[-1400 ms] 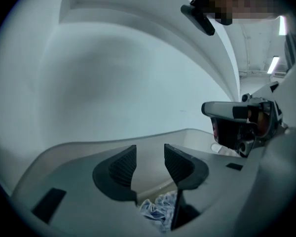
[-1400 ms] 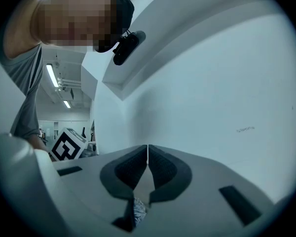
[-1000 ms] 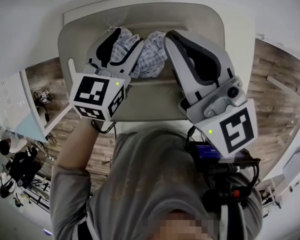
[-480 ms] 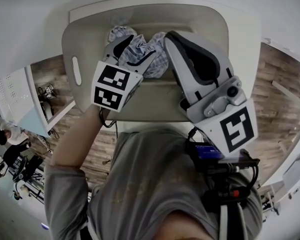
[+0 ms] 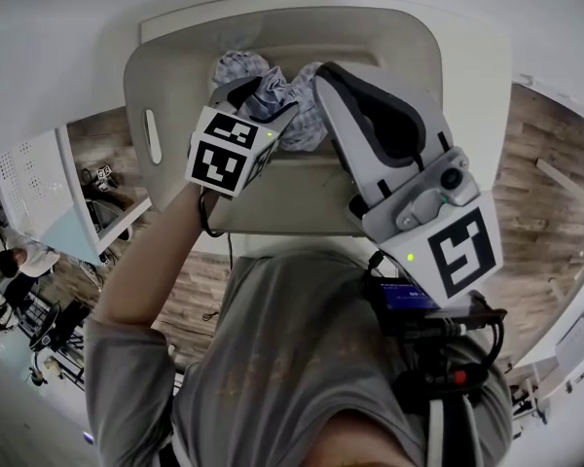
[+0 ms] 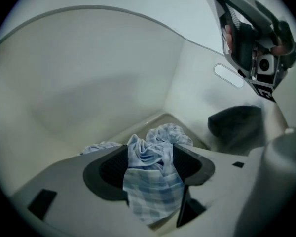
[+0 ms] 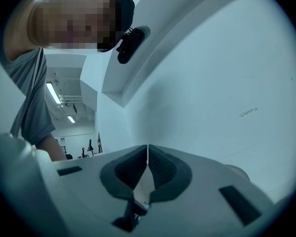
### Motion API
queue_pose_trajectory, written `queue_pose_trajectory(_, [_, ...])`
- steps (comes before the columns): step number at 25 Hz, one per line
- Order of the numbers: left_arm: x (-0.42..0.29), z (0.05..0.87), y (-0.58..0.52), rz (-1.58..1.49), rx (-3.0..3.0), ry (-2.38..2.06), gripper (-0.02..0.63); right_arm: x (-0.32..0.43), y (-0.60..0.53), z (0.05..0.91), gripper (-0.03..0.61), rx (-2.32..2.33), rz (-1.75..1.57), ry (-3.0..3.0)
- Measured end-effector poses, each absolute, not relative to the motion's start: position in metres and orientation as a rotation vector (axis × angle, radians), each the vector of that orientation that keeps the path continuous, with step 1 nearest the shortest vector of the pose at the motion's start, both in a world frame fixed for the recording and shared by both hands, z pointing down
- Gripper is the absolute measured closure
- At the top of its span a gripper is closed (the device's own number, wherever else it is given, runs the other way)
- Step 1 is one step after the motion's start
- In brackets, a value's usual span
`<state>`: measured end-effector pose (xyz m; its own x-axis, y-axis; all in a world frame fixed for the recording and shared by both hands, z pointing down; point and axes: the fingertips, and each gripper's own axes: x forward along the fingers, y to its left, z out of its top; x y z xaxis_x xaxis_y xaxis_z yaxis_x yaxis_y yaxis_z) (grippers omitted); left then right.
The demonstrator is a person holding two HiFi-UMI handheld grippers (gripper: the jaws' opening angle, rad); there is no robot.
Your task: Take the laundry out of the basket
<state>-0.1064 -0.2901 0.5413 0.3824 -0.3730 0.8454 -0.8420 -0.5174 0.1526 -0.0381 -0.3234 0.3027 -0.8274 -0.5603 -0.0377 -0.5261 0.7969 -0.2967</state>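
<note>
Left gripper (image 6: 150, 158), jaws just opened wide, straddled the cloth (image 6: 153, 186) in the basket (image 6: 89, 83). Right gripper (image 7: 147, 157) was shut, empty. Next it likely needed to clamp and lift

Plenty of bare room in the laundry basket (image 5: 370, 29) beyond and left of the crumpled checked cloth (image 5: 299, 117). Its tall walls hem us in all round, and the right hand-held gripper (image 5: 323, 71), jaws together, hangs over the near right side.
</note>
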Motion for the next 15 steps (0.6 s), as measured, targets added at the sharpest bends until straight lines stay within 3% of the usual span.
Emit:
queue_pose_trajectory(3, [-0.11,0.548,-0.294,1.128,2.08,-1.057,0.372,-0.037,-0.323,0.303,0.565,-0.872,-0.423,2.855])
queue_pose_trajectory(5, [-0.117,0.552,-0.296,1.141,2.065,-1.076,0.502,-0.038,-0.323,0.304,0.565,-0.871,-0.424,2.85])
queue_pose_trajectory(6, [-0.119,0.553,-0.297,1.13,2.054,-1.08,0.534,-0.038,-0.324,0.304,0.565,-0.87,-0.424,2.848])
queue_pose_trajectory(15, [-0.128,0.528,-0.298,1.019,2.033,-1.094,0.578,-0.03,-0.309,0.275,0.565,-0.897,-0.363,2.825])
